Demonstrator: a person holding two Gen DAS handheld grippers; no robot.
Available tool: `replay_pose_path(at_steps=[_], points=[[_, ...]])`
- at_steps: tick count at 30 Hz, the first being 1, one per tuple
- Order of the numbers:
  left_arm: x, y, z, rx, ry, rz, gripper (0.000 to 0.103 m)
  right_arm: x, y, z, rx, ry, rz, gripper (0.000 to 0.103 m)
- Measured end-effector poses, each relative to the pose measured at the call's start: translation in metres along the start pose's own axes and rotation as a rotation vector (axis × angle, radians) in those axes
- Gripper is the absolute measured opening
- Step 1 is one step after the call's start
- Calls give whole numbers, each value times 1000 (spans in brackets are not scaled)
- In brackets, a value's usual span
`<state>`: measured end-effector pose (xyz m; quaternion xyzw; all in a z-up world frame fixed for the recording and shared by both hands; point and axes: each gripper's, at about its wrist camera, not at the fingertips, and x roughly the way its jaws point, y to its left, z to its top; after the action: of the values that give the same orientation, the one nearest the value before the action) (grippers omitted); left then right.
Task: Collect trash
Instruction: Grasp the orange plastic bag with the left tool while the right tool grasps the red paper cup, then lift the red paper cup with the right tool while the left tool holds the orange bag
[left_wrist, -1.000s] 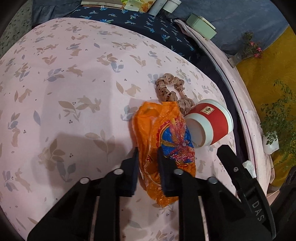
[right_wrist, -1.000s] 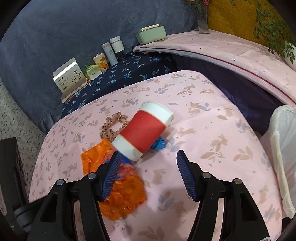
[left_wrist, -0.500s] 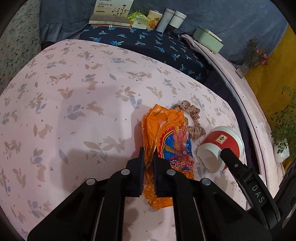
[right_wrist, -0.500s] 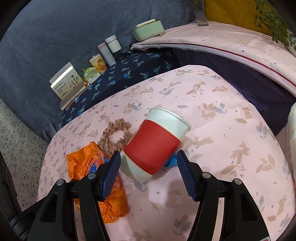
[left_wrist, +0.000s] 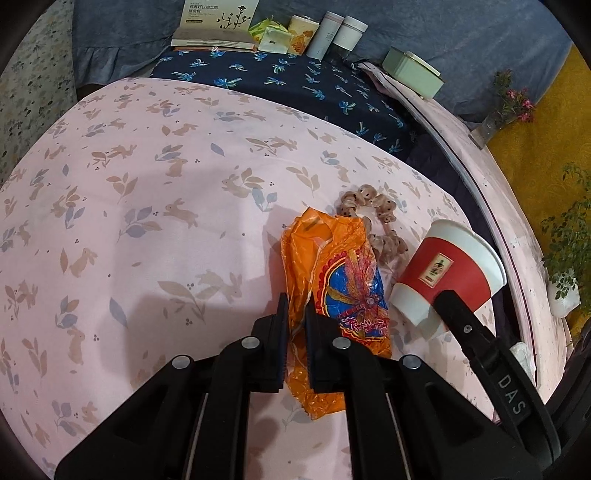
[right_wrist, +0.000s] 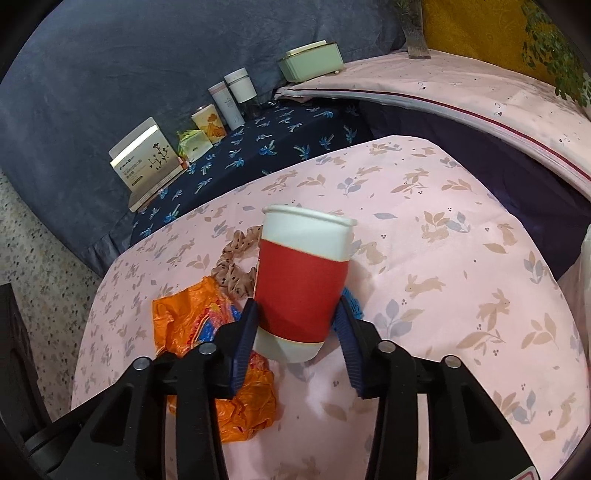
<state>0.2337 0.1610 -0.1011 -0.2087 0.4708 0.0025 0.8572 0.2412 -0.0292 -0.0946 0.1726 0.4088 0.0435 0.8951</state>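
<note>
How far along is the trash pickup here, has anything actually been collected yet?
Nothing looks binned yet; no bin shows. In hand: the left gripper is shut on the orange wrapper, and the right gripper, whose jaws have just been closing, pinches the red paper cup. Left: carrying both away. The brown scrunchie lies on the pink sheet, untouched.

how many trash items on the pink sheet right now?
2 clear ones: the orange wrapper pinched in the left gripper, and the red paper cup between the right gripper pads. A blue scrap peeks from behind the cup; more may be hidden.
</note>
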Motion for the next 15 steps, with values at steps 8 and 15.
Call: replay_pose_path(at_steps=[8,15], points=[[-23,-13,-24,25,-5,-17,7,-36,-3,-23,-33,13,5,12],[-39,-27,-45,48,-3,-36,7,-73,-18,-49,-45,11,2,12]])
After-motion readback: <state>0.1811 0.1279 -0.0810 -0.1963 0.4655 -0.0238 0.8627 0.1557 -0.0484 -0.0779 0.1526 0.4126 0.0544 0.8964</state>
